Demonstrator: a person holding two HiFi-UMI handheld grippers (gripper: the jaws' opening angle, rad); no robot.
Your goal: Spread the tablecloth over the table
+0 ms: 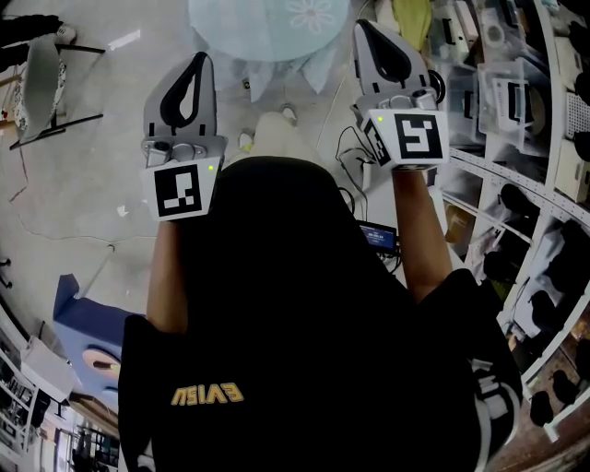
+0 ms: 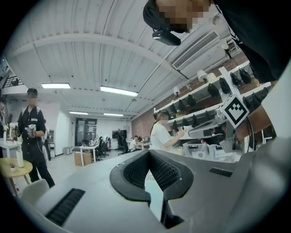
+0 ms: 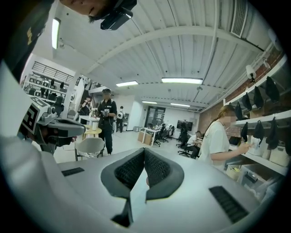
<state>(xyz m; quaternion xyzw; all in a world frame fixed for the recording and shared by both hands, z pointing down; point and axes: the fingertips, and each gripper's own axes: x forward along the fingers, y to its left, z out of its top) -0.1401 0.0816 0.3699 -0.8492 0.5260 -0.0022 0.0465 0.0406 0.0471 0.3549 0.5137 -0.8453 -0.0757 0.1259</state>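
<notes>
A pale blue tablecloth [image 1: 267, 23] with a flower print covers a round table at the top of the head view, its edge hanging in folds. My left gripper [image 1: 200, 58] is held out level toward it, jaws shut with nothing between them. My right gripper [image 1: 361, 26] is held out beside it, also shut and empty, its tip close to the cloth's right edge. In the left gripper view the dark ribbed pads [image 2: 136, 170] meet at the tip of the left gripper [image 2: 148, 152]. The right gripper [image 3: 144, 149] looks the same in its own view.
Shelves [image 1: 535, 212] with bins and dark objects run down the right. A chair [image 1: 41, 78] stands far left and a blue box [image 1: 88, 323] lower left. Cables lie on the floor. A person in white [image 2: 160, 134] works at the shelves; another in black [image 2: 32, 132] stands by a small round table [image 2: 13, 166].
</notes>
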